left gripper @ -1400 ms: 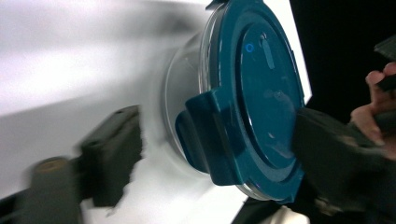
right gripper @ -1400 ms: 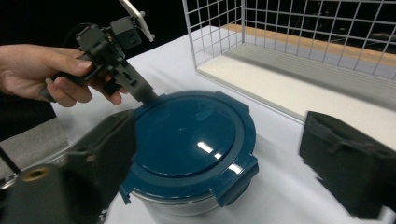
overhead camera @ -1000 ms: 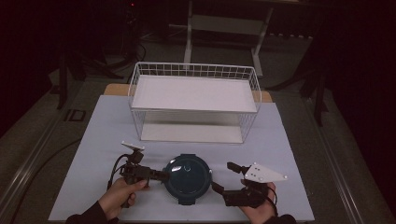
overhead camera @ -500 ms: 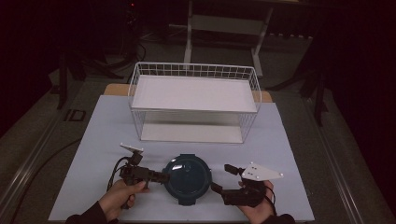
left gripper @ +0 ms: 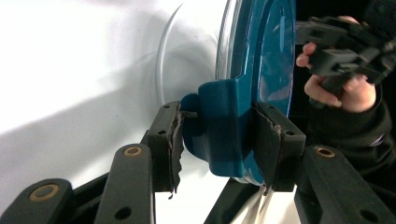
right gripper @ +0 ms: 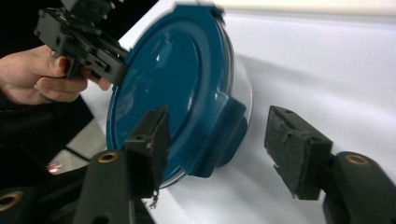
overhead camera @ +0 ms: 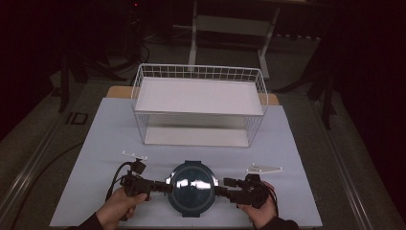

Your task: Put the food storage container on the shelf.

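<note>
Both grippers flank the blue lidded bowl (overhead camera: pixel 192 187), just in front of the wire basket (overhead camera: pixel 199 106). Left gripper (left gripper: pixel 219 140) clamps its lid tab; right gripper (right gripper: pixel 219 140) has just been closing, tab between the jaws, not yet pinched.

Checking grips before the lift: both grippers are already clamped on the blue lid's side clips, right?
Not quite. The left gripper is clamped on a clip of the blue lid, as the left gripper view shows. In the right gripper view, the right gripper has been closing its jaws around the other clip, but a gap remains beside one jaw.
</note>
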The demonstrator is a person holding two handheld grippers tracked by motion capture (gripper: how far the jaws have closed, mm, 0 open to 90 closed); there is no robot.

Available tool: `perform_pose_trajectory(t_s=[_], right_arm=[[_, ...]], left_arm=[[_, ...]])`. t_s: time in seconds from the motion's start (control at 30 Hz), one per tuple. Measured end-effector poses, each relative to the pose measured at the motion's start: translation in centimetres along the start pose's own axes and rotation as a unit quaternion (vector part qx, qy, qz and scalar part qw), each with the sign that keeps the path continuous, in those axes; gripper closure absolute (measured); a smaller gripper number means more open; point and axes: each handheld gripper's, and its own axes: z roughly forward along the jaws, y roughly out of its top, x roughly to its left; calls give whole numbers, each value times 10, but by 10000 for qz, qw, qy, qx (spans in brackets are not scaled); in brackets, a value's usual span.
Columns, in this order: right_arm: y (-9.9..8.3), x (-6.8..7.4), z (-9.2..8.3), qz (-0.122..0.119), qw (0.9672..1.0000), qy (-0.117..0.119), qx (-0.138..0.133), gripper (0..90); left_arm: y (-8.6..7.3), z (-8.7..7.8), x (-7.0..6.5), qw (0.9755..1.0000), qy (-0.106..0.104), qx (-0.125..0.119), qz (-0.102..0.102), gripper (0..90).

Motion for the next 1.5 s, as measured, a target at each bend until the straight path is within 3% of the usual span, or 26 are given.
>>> perform_pose_trajectory(t_s=[0.2,0.37,0.43,0.53,0.73,0.93,1.5], right_arm=[[-3,-6,6,387,9988,266,151,476],[-7,-7,10,810,9947,559,309,551],[-8,-8,10,982,9927,607,351,562],[-9,-5,11,1045,9924,543,357,554],[-11,-3,11,1015,9933,508,225,558],[-8,-4,12,902,9943,521,223,561],[24,-9,0,322,9984,444,-138,562]], left_arm=[[-4,-1,-5,9996,53,-18,271,555],[-7,-2,-10,9992,115,-39,393,557],[-9,-2,-12,9990,151,-78,425,558],[-11,-2,-13,9988,175,-136,437,559],[-16,-3,-18,9985,290,-175,433,558],[-16,-3,-20,9975,377,-223,562,558],[13,-10,-35,9916,493,-624,1021,560]])
